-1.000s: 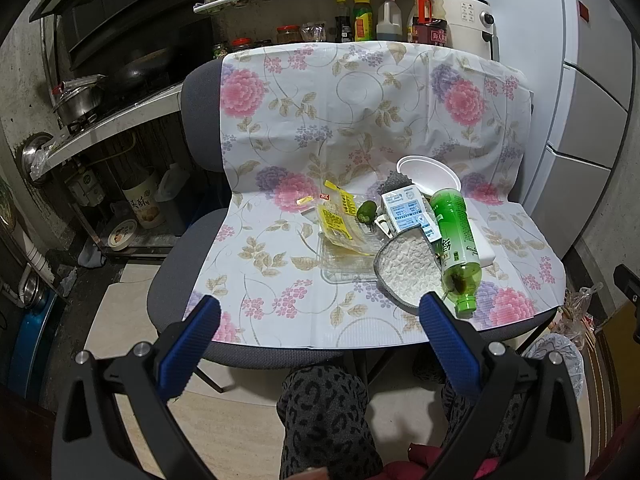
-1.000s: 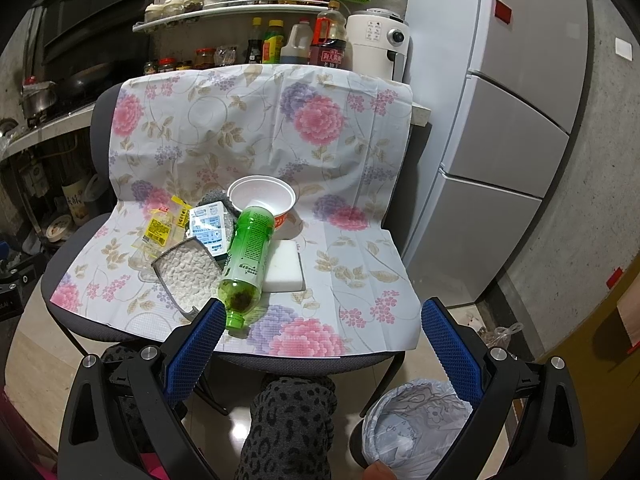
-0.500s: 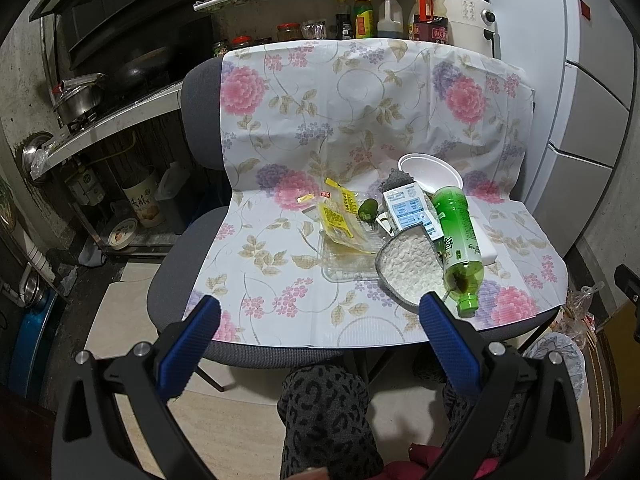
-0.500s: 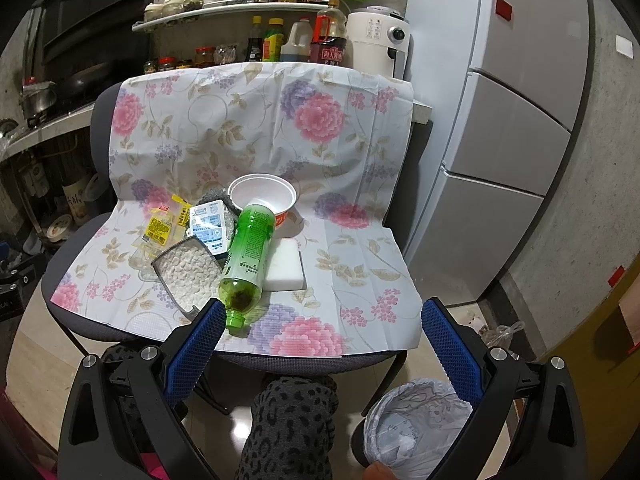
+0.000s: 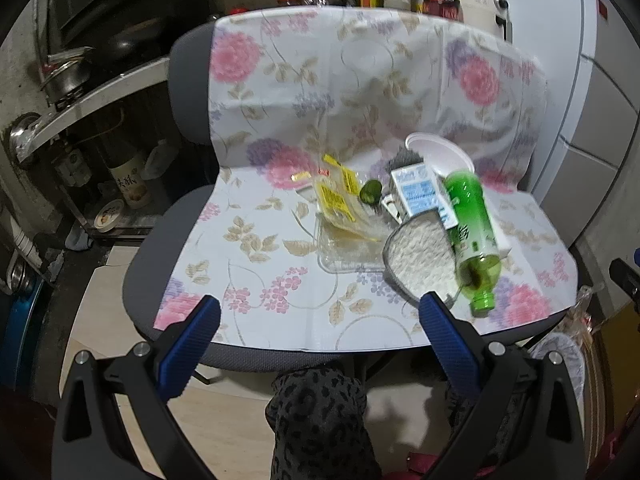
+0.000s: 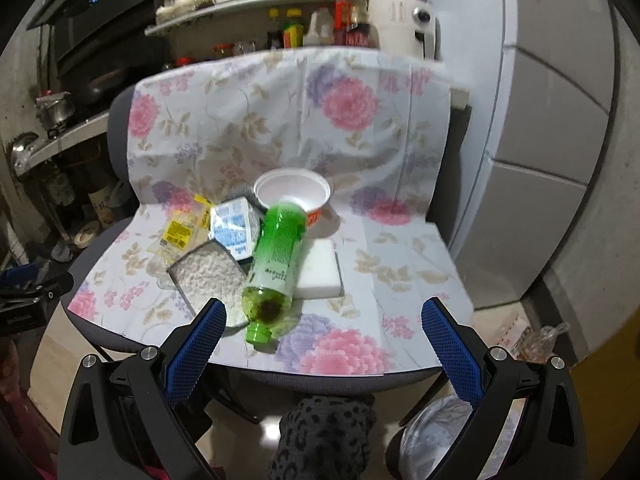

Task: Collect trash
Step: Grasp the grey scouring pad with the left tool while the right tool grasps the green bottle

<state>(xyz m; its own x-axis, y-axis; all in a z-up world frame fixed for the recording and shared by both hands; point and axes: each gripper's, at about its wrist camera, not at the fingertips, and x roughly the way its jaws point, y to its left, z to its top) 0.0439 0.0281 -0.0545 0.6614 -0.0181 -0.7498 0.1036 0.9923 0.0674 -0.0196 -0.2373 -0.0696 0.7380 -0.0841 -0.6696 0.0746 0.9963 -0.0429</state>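
Both grippers had moved in toward the chair since half a second earlier: the seat and the trash pile sat larger and lower in both wrist views, frames slightly blurred, so an approach was under way, nothing picked yet. Left to right on the floral cloth (image 5: 280,128) draped over the office chair (image 5: 188,64): yellow sachets (image 5: 334,200) lay on a clear plastic tray (image 5: 344,256), a small dark green piece (image 5: 370,192) just behind them, cannot tell what it was; then a blue-and-white carton (image 5: 418,192), with a foil tray of white granules (image 5: 420,256) in front of it; then the green plastic bottle (image 5: 472,220) lying on its side, cap off, open neck toward the camera, resting on a white foam block (image 6: 320,268); a white disposable bowl (image 6: 294,192) stood behind the bottle, touching its base. Left gripper (image 5: 320,324) was spread wide and empty, hovering before the seat's front edge, roughly in line with the clear tray. Right gripper (image 6: 322,320) was likewise wide apart and empty, bottle neck sitting between its fingers in view but not touched. A bin lined with a white bag (image 6: 436,428) stood on the floor at lower right, under the right gripper. Judgement: task barely started, all trash on the seat; the bottle looked like the right gripper's likely first grab, and being round it could roll off the block.
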